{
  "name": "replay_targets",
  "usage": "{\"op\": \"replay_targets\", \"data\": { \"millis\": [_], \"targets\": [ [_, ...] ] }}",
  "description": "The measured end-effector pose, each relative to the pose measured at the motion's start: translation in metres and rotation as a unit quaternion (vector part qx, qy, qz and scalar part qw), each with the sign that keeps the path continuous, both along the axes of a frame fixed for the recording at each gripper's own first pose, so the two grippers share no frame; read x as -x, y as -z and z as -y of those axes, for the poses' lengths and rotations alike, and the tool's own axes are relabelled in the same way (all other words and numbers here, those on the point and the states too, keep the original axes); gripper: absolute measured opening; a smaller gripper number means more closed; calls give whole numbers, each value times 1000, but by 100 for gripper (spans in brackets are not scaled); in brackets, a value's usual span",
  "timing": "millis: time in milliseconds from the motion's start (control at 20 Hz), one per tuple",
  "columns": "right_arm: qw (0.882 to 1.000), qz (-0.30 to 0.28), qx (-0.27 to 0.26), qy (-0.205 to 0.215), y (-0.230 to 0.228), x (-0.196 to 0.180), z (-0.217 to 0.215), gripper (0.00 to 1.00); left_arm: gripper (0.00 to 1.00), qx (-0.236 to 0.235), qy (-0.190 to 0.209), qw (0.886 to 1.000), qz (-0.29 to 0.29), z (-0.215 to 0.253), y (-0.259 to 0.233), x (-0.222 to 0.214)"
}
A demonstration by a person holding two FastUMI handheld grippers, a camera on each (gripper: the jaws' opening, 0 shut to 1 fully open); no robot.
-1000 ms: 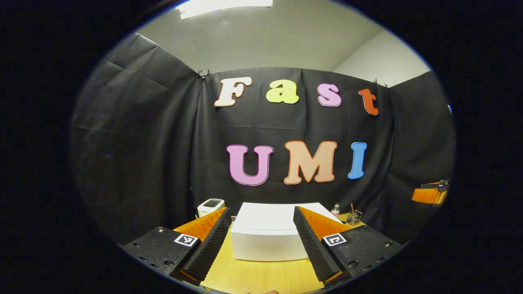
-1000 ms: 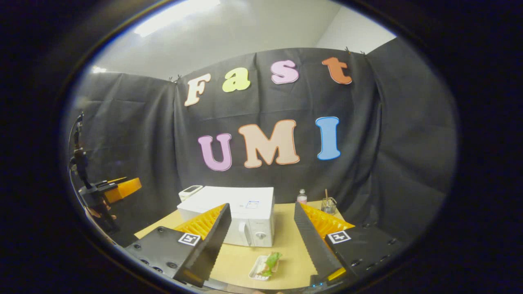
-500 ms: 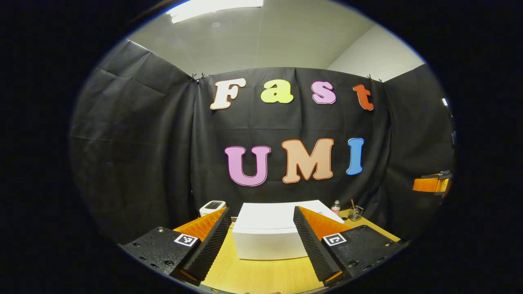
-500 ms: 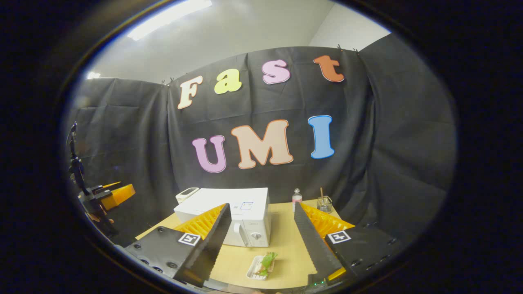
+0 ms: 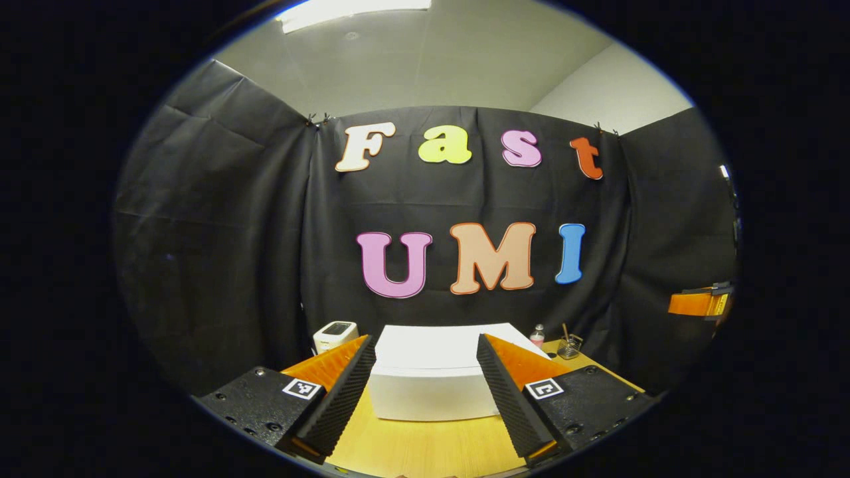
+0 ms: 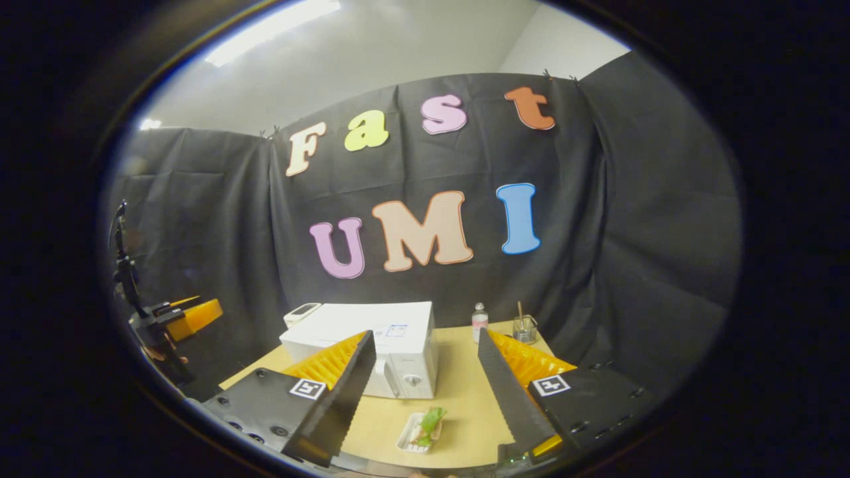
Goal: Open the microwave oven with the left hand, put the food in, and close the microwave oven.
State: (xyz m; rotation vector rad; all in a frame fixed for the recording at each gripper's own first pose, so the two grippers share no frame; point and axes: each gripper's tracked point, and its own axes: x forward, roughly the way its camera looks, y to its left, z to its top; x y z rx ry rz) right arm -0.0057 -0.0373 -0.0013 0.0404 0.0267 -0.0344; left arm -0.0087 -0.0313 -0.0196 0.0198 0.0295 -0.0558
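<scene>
a white microwave oven (image 6: 372, 345) sits with its door closed on a wooden table (image 6: 458, 385), seen from above in the right gripper view. in front of it, apart from it, a small white tray (image 6: 413, 440) holds the food (image 6: 428, 425), something green and leafy. behind the oven stand a small bottle (image 6: 479, 320) and a glass jar (image 6: 524, 329) with a stick in it; a small white device (image 6: 303, 311) lies at the oven's far left corner. nothing lies between the grippers and the oven. the right gripper (image 6: 425, 398) hangs above the table, fingers spread wide, holding nothing. the left gripper (image 5: 425, 398) hangs likewise spread and empty, facing the oven's plain white side (image 5: 431, 392). compared with 1 second ago, the oven and tray sit slightly further left between the right gripper's fingers.
</scene>
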Motion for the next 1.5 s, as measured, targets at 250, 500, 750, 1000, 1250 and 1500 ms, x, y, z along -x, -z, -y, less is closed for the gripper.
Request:
{"op": "replay_targets", "data": {
  "millis": [250, 500, 750, 1000, 1250, 1500],
  "targets": [
    [1000, 2, -7, 4, 6, 2, 6, 92, 95, 20, 54, 998, -25, 32, 48, -8],
    [1000, 0, -14, 8, 9, 2, 13, 92, 95, 20, 105, 993, -54, 75, 117, -25],
    [1000, 2, -11, 10, 13, 1, 20, 96, 95, 17, 134, 986, -98, 116, 193, -53],
    [1000, 11, -11, 19, 13, 2, 33, 92, 92, -14, 134, 985, -104, 141, 248, -87],
    [999, 13, -9, 31, 15, 4, 45, 92, 87, -12, 132, 984, -122, 159, 291, -109],
    [999, 9, -8, 30, 21, 2, 51, 92, 65, -30, 111, 983, -144, 163, 332, -136]
  ]
}}
